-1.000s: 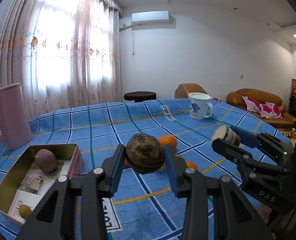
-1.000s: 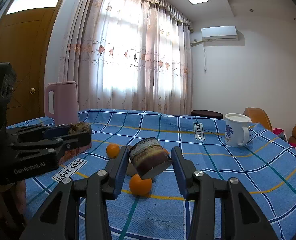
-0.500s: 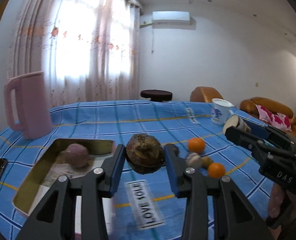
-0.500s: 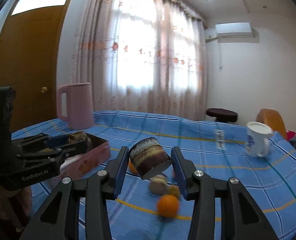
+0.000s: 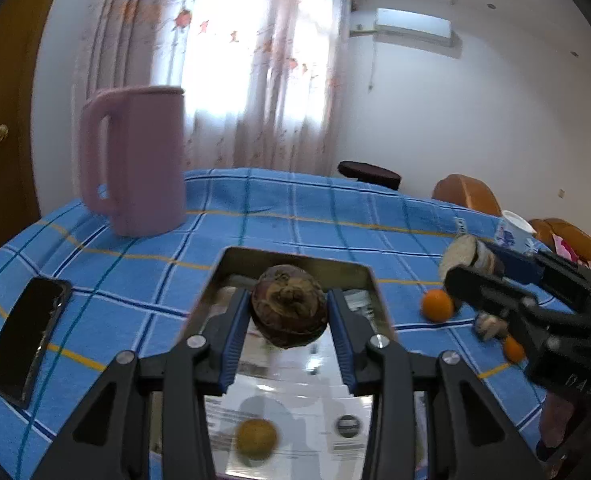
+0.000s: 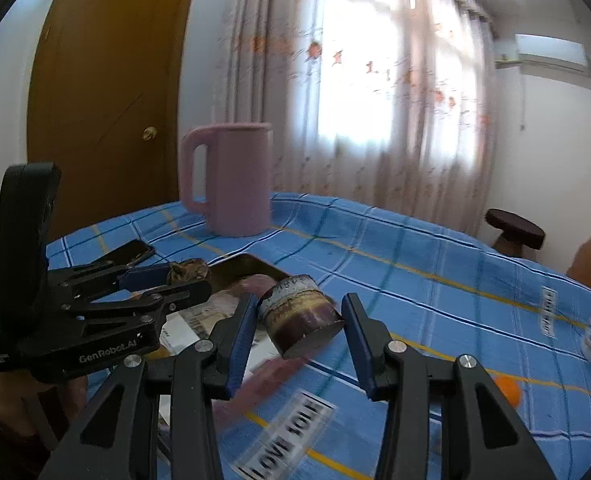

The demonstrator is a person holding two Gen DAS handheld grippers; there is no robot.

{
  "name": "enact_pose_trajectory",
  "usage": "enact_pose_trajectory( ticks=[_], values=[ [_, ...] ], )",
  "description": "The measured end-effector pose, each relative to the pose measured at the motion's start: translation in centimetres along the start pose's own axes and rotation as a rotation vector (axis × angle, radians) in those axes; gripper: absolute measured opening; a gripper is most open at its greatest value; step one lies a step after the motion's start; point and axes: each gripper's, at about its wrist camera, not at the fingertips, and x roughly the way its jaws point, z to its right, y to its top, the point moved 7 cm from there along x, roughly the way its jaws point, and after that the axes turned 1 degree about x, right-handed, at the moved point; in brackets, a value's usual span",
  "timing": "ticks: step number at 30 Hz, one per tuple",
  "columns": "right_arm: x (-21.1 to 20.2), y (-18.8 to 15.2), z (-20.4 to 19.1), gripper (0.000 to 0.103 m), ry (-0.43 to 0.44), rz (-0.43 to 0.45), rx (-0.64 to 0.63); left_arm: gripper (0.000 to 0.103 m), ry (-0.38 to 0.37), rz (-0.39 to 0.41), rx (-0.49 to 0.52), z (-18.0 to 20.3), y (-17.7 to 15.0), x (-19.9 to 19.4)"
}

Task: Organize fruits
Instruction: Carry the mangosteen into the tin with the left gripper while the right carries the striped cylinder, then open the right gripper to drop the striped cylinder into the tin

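Observation:
My left gripper (image 5: 289, 312) is shut on a brown round fruit (image 5: 289, 310) and holds it above an open metal tin (image 5: 295, 266). A small yellow-brown fruit (image 5: 256, 438) lies in the tin near me. My right gripper (image 6: 297, 322) is shut on a cut, dark-skinned root chunk (image 6: 299, 320) to the right of the tin (image 6: 247, 266); it also shows in the left wrist view (image 5: 465, 258). A purple fruit (image 6: 257, 282) sits in the tin. Two oranges (image 5: 437, 306) and a pale piece (image 5: 489, 324) lie on the blue cloth right of the tin.
A pink kettle (image 5: 135, 164) stands behind the tin at the left. A black phone (image 5: 29, 336) lies left of the tin. A white mug (image 5: 513, 234) stands at the far right. The table has a blue checked cloth (image 5: 295, 208). A sofa and stool stand beyond.
Both grippers have swung left with their loads. The left one now hangs over the tin; the right one has come up beside the tin. The oranges are left behind at the right.

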Motion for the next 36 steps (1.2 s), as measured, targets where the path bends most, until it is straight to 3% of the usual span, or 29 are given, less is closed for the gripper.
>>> enact_pose_trajectory(
  ticks=[10, 19, 21, 23, 29, 36],
  values=[
    [5.6, -1.6, -2.7, 0.046, 0.042, -0.138, -0.055, 0.041, -0.009, -0.078, -0.014, -1.6, -0.6, 1.6],
    [7.4, -3.0, -3.6, 0.047, 0.083, -0.222, -0.053, 0.044, 0.003, -0.084, -0.012, -1.9, -0.5, 1.8],
    [7.0, -2.8, -3.6, 0.05, 0.07, -0.206, -0.055, 0.061, 0.008, -0.071, -0.014, -1.8, -0.3, 1.5],
    [6.3, -2.7, -3.3, 0.054, 0.056, -0.193, -0.053, 0.071, 0.015, -0.05, -0.019, -1.6, -0.1, 0.9],
    [1.4, -4.1, 0.2, 0.055, -0.056, -0.178, -0.049, 0.08, -0.024, -0.001, -0.001, 0.8, 0.4, -0.9],
    [-5.7, -8.3, 9.0, 0.056, -0.277, -0.208, 0.066, 0.089, -0.113, 0.002, 0.086, 7.0, 0.1, -1.4]
  ],
)
